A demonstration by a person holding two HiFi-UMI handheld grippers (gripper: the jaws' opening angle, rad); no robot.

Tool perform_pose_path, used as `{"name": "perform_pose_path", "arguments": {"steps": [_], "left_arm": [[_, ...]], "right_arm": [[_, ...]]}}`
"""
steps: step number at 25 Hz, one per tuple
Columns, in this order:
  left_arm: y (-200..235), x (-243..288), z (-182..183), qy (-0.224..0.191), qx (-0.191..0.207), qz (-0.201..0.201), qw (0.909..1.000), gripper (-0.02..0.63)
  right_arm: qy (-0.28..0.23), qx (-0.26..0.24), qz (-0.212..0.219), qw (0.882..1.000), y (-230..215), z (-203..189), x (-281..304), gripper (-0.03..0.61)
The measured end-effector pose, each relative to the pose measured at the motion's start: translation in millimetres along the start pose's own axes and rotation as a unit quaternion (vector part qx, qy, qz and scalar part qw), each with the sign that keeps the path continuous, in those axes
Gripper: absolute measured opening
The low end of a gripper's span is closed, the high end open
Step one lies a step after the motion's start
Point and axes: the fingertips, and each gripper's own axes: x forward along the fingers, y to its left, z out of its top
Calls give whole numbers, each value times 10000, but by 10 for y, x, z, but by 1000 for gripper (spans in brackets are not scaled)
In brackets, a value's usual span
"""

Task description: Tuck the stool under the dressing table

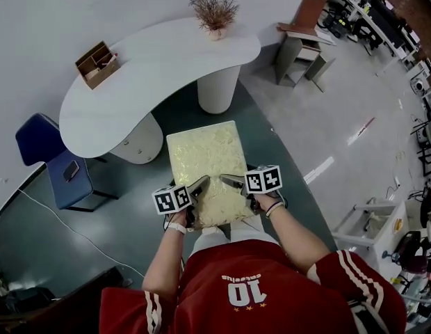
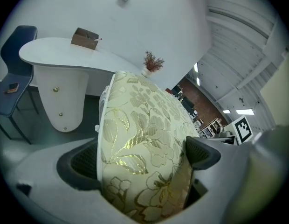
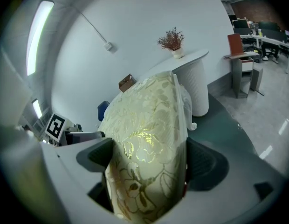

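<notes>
Cream stool in hand-held grippers (wide)

The white curved surface in the upper middle of the frame, on 2 pedestals on the dark teal floor, carries a brown box toward its left end and a small dried plant at its right end.

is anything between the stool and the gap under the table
Nothing visible. The stool faces the open gap between the table's two pedestals, with only bare floor ahead of it.
</notes>
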Motion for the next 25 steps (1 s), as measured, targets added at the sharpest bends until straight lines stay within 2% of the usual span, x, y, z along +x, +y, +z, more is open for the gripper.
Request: {"name": "perform_pose_path", "arguments": {"steps": [9, 14, 21, 25], "left_arm": [[212, 517, 383, -155, -356, 448, 9982, 571], [371, 947, 677, -208, -538, 514, 9970, 568], [904, 1529, 770, -349, -711, 518, 9955, 563], [1281, 1859, 801, -442, -626, 534, 9956, 560]], "right_arm": [[283, -58, 402, 9988, -415, 534, 506, 485], [265, -1, 609, 9978, -690, 926, 863, 485], [301, -149, 643, 9974, -1106, 1093, 1547, 486], [170, -217, 682, 9973, -1316, 1116, 1990, 485]]}}
